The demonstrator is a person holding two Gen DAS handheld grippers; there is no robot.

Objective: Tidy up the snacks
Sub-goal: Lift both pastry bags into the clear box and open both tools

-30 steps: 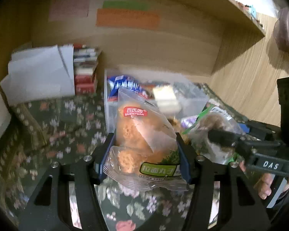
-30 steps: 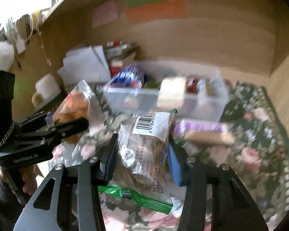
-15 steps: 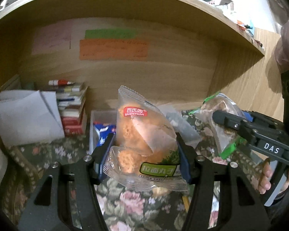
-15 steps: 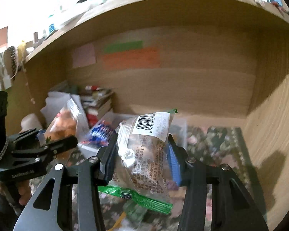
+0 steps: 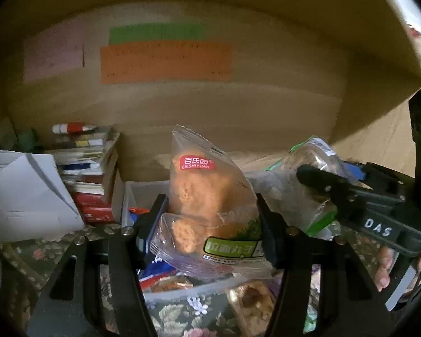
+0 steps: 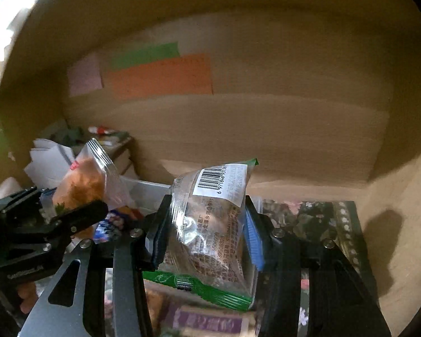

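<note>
A clear packet of orange fried snack balls (image 5: 207,196) sits clamped in the left hand-held gripper (image 5: 210,224), raised above a clear plastic bin (image 5: 143,193) of snacks. Beside it, the right hand-held gripper (image 6: 205,236) is clamped on a green-edged barcoded packet (image 6: 207,224). Below lies the floral-clothed desk (image 5: 182,317), with stacked books (image 5: 89,168) and colored notes (image 5: 165,61) on the wooden back wall.

Home desk nook, wooden shelf (image 5: 238,5), stacked books (image 5: 87,174), floral tablecloth (image 5: 182,314)
</note>
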